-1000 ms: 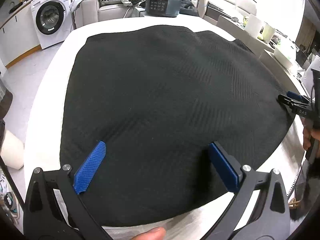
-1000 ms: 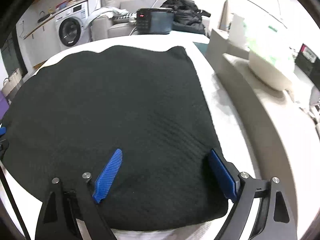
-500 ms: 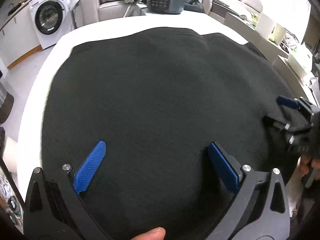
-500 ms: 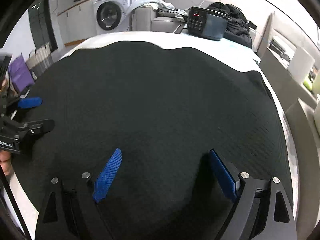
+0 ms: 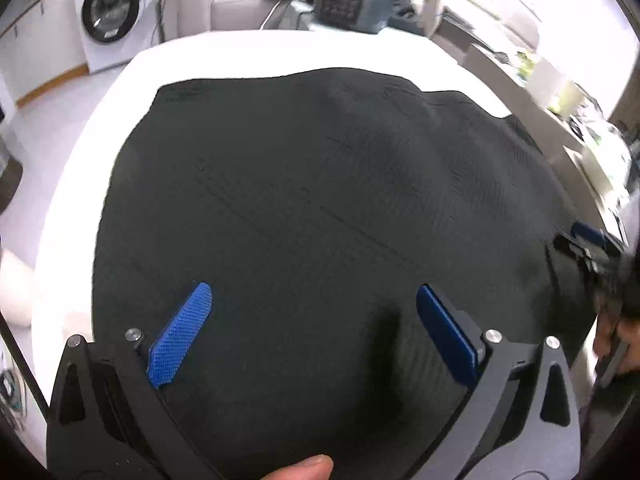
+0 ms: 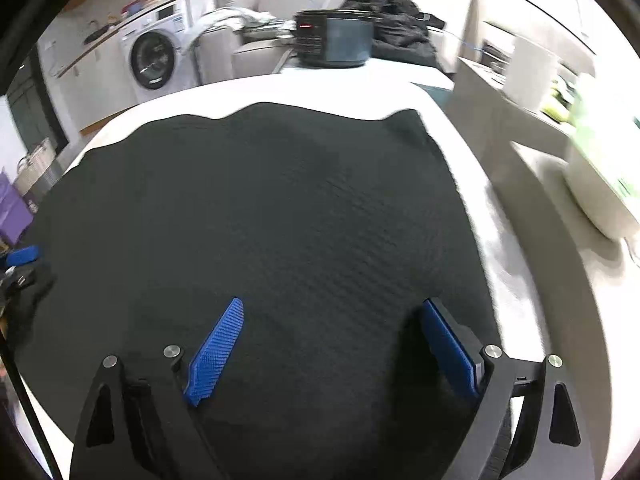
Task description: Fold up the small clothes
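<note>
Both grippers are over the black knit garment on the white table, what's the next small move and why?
Probably lower both onto the near hem and pinch it. The black knit garment lies spread on the white table, the left gripper is open, and the right gripper is opening, nothing held.

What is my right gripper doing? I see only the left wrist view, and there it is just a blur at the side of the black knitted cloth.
Observer: In the right wrist view, the right gripper has its jaws wide and opening. Only the black knitted cloth lies below them, and it is not pinched.
Operator: Where is the cloth's right edge from there?
Observer: The right blue finger pad stands just inside that edge, and the bare white table lies beside it.
</note>
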A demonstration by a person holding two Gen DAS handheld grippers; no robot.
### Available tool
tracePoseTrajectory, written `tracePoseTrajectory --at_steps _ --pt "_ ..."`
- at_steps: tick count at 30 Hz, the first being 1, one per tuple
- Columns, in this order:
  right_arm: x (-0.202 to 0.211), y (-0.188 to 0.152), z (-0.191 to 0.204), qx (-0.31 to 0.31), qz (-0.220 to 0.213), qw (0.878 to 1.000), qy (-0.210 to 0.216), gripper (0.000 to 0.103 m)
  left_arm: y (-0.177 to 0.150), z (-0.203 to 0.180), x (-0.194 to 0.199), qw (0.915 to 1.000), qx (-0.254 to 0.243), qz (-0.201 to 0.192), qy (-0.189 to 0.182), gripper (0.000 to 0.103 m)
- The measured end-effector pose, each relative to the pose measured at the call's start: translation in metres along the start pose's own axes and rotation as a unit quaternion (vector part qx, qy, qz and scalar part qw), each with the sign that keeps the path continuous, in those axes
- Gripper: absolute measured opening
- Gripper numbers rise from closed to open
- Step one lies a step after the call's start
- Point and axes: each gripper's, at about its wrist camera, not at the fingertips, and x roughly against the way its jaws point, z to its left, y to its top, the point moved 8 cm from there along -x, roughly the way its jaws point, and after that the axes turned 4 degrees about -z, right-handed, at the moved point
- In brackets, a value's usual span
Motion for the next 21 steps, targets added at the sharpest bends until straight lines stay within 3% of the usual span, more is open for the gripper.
tracePoseTrajectory --at_steps 4,5,9,12,14,17,21 --pt "-0.005 0.005 0.023 0.021 0.0 0.999 0.026 0.092 0.012 0.004 -0.011 0.9997 -0.007 0.0 0.024 0.092" --pt "-0.009 0.006 0.022 0.026 0.006 0.999 0.022 0.091 0.013 0.006 -0.01 0.9997 -0.006 -0.001 0.025 0.084" --pt "-0.014 0.006 -0.01 0.03 0.011 0.999 -0.044 0.09 0.009 0.027 0.003 0.9997 0.007 -0.009 0.023 0.058" --pt "-0.011 0.001 -0.055 -0.014 0.021 0.997 -0.073 0.09 0.004 0.047 0.015 0.9994 0.026 -0.019 0.014 0.042" --pt "-0.006 0.0 -0.077 -0.047 0.022 0.997 -0.065 0.09 0.003 0.058 0.024 0.9983 0.05 -0.028 0.003 0.041" --pt "0.005 0.006 -0.091 -0.106 0.014 0.994 -0.004 0.087 0.01 0.073 0.034 0.9959 0.075 -0.048 0.015 0.041" --pt "-0.003 0.017 -0.098 -0.12 0.011 0.993 0.015 0.087 0.012 0.085 0.018 0.9958 0.085 -0.026 0.019 0.042"
